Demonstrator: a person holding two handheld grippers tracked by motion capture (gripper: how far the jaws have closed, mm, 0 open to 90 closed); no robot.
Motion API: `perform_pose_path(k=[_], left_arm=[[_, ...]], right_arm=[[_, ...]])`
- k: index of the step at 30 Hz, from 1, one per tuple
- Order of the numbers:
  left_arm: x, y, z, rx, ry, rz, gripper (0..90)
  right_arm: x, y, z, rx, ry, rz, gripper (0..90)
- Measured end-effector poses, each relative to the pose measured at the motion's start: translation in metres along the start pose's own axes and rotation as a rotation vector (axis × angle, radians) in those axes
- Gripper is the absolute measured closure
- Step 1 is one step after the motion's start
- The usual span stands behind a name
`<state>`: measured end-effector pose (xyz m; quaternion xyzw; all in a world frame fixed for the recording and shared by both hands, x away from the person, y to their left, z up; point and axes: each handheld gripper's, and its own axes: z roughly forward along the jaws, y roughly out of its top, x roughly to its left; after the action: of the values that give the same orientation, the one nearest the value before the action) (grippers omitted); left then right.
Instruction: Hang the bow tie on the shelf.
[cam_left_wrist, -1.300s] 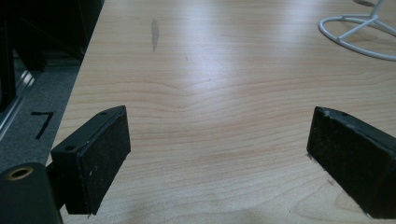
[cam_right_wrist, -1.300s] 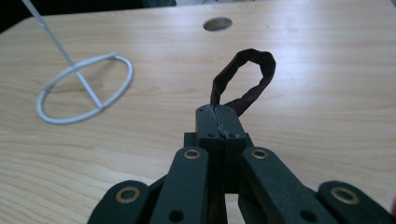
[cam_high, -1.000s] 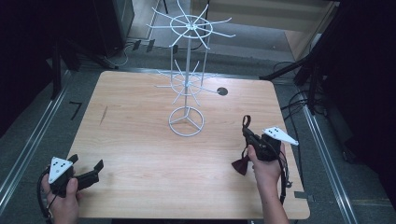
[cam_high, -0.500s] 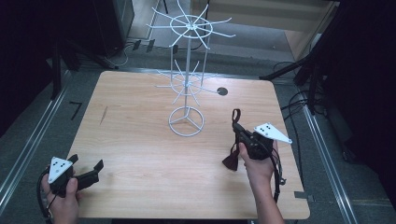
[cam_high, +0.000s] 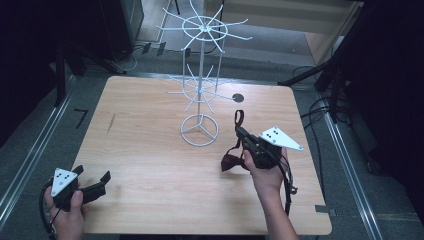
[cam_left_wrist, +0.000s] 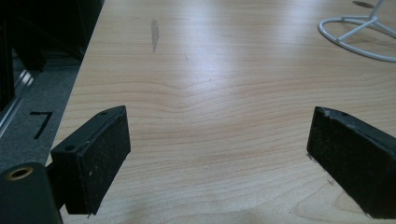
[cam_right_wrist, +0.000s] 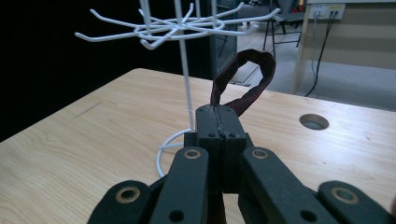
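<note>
From above, the table (cam_high: 150, 150) carries one white wire rack (cam_high: 200, 90) with two tiers of hooks and a ring base. The right hand-held gripper (cam_high: 239, 131) sits just right of that base, its jaws clamped on a dark strap (cam_high: 231, 161); one end loops up above the jaws and a bunched, bow-like part hangs below by the hand. The right gripper view adds detail the high view lacks: the jaws meet flat on the strap (cam_right_wrist: 243, 77), whose loop stands up in front of the rack's (cam_right_wrist: 182, 28) upper hooks, with a round hole (cam_right_wrist: 314, 122) in the table beyond. The left gripper view shows what the high view only hints at: the left hand-held gripper (cam_left_wrist: 219, 140) has its jaws spread wide with nothing between them, low over bare wood, the rack's ring base (cam_left_wrist: 359, 39) far ahead. In the high view the left hand-held gripper (cam_high: 92, 180) rests near the table's near left corner.

Against a second ago, the right hand-held gripper has moved left toward the rack; the left one has stayed put.

Count: two hand-held grippers, one rack, one strap.
</note>
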<state>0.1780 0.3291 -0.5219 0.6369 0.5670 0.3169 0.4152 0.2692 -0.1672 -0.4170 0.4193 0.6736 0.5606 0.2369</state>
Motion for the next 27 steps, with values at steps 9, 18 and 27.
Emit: perform_pose_path(k=[9, 18, 27], left_arm=[[0.000, 0.000, 0.000, -0.001, -0.003, -0.008, 6.5], [0.000, 0.000, 0.000, -0.003, -0.003, -0.010, 6.5], [0.000, 0.000, 0.000, -0.003, -0.001, -0.012, 6.5]], right_arm=[[0.020, 0.011, 0.003, -0.023, 0.043, -0.023, 90.0], [0.037, 0.021, 0.007, -0.049, 0.082, -0.033, 90.0], [0.049, 0.022, 0.017, -0.029, 0.103, -0.048, 90.0]])
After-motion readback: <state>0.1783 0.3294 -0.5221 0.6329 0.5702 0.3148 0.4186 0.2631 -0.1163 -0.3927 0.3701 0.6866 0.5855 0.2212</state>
